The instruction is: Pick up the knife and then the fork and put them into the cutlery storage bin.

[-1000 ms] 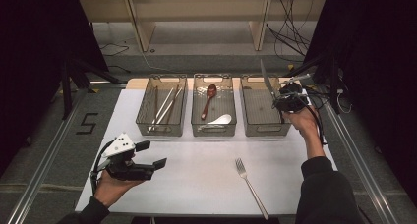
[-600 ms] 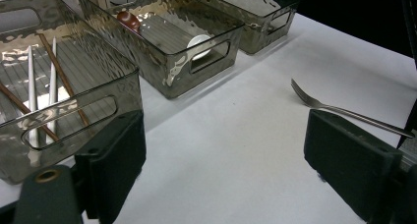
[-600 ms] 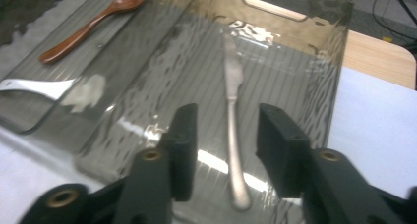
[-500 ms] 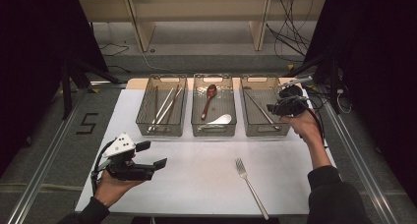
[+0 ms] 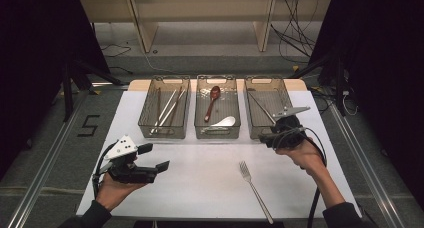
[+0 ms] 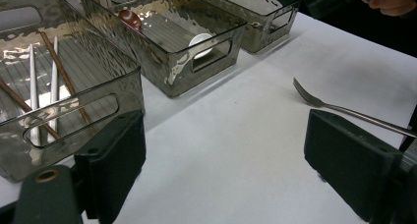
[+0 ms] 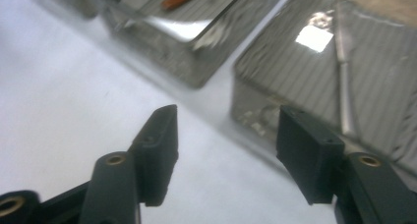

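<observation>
The right tool (image 5: 270, 136) is hovering at the near end of the right-hand bin (image 5: 268, 107), its jaws standing apart with nothing between them; they have just been opening. In the right gripper view the two black jaws are framing the near corner of that bin, with bare white worktop (image 5: 200, 188) under the left one. A slim metal utensil (image 5: 261, 108) is lying lengthways on the ribbed floor of the right-hand bin (which kind of utensil it is I cannot tell), clear of the tool.

The left tool (image 5: 155, 158) is resting in the person's left hand (image 5: 112, 190) over the near left part of the worktop, jaws also spread wide and empty, pointing toward the middle of the worktop. In the left gripper view its pads (image 6: 115, 160) are bracketing an open stretch of white surface.

A fork (image 5: 255, 190) is lying on the worktop between the two tools, nearer the right one, tines pointing away from the person and handle running toward the near edge. It is touching neither tool.

Three clear bins are sitting side by side along the far side of the worktop. The left-hand bin (image 5: 165, 108) is holding chopsticks (image 5: 167, 110), some white and some brown. The middle bin (image 5: 217, 108) is holding a dark red spoon (image 5: 213, 100) and a white spoon (image 5: 224, 122) (the white one nearer the person).
</observation>
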A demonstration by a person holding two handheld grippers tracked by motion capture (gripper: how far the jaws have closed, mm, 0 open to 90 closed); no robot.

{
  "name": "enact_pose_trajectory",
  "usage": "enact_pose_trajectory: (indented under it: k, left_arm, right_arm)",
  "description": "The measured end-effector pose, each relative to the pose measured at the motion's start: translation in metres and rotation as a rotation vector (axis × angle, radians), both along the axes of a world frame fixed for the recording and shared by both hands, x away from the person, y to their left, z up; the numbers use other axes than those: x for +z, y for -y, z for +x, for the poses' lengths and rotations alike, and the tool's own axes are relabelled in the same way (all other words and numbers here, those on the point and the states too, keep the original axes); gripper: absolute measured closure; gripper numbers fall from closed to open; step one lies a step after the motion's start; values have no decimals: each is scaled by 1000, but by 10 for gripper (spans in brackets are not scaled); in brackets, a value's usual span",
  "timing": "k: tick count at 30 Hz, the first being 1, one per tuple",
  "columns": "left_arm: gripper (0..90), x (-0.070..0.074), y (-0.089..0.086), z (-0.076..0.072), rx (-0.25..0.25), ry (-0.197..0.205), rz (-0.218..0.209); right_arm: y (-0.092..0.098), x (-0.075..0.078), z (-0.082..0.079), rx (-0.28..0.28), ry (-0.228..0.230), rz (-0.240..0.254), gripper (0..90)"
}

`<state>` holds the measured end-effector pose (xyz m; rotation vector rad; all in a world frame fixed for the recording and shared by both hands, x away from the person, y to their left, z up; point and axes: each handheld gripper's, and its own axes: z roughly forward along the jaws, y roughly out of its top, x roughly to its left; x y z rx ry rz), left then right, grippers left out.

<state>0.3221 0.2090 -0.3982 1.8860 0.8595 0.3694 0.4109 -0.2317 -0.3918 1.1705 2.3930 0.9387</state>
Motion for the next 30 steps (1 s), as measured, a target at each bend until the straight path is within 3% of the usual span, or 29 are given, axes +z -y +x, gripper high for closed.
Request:
enact_pose_trajectory:
  k: [6, 12, 21, 27, 30]
  left_arm:
    - [153, 0, 0, 0, 4, 5, -5]
    - [153, 0, -1, 0, 9, 2, -6]
    - [153, -1, -1, 1, 9, 0, 1]
    - [153, -1, -2, 1, 11, -2, -1]
    - [153, -1, -2, 1, 10, -1, -2]
  right_arm:
    - [-3, -7, -22, 43, -12, 13, 398]
    - [0, -12, -43, 80, -31, 20, 500]
    - [-12, -30, -61, 200, -110, -47, 789]
    - [-27, -40, -68, 300, -170, -99, 900]
    - [-34, -45, -69, 336, -191, -118, 900]
